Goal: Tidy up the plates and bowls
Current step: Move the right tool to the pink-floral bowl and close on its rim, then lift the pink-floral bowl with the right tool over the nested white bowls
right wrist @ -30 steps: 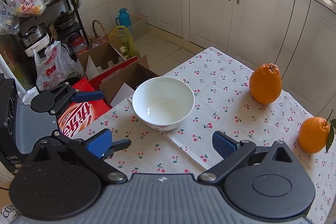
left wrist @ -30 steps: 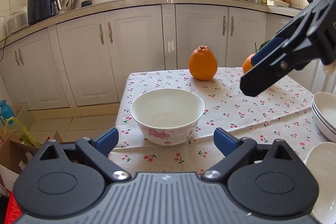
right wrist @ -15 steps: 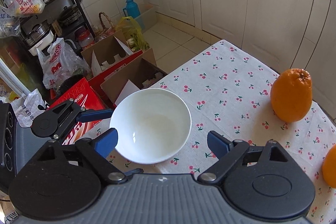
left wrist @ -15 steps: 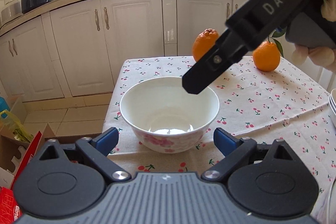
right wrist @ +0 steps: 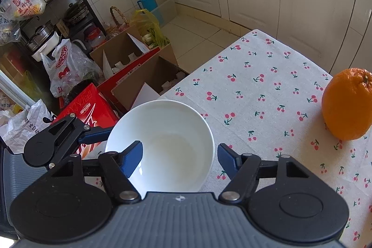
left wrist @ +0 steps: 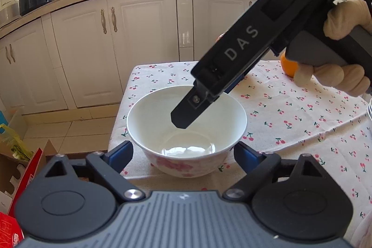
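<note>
At table's corner edge, bowl [left wrist: 186, 129] between both closing hand-held grippers [left wrist: 183, 152] [right wrist: 180, 157], ungripped.

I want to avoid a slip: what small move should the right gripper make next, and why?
Probably finish closing: the right gripper, jaws closing, has one finger inside the white ceramic bowl and one outside, the rim not yet pinched.
</note>
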The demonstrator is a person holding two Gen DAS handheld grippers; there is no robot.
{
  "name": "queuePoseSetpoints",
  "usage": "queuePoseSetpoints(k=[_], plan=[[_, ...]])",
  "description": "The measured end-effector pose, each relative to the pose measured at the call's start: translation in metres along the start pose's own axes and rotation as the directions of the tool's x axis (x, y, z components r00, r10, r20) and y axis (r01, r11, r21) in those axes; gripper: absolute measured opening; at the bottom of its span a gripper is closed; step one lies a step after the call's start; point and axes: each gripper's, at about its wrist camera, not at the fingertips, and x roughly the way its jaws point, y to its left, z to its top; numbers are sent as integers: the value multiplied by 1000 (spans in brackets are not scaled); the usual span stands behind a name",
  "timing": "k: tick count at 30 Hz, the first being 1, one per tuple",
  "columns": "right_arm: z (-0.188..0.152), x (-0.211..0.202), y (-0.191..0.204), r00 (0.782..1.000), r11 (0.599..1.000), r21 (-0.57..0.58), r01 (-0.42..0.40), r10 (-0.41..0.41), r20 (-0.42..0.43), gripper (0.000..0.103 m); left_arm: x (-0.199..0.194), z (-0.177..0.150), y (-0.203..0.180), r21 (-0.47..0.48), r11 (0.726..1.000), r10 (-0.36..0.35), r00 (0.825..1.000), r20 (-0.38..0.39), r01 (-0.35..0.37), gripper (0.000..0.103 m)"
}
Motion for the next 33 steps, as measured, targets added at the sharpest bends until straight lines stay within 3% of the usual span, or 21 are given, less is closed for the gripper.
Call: queuePoseSetpoints(k=[19,33], plan=[[-5,-9,4,999,999,20,-31,30,11,69,-8,3,-4,26,1000,-7,1000,-1,7,89],[-33,-66,35,998,999,9,-38,37,53,69,-67,9,-26,30,999,-38,999,22,38,89]])
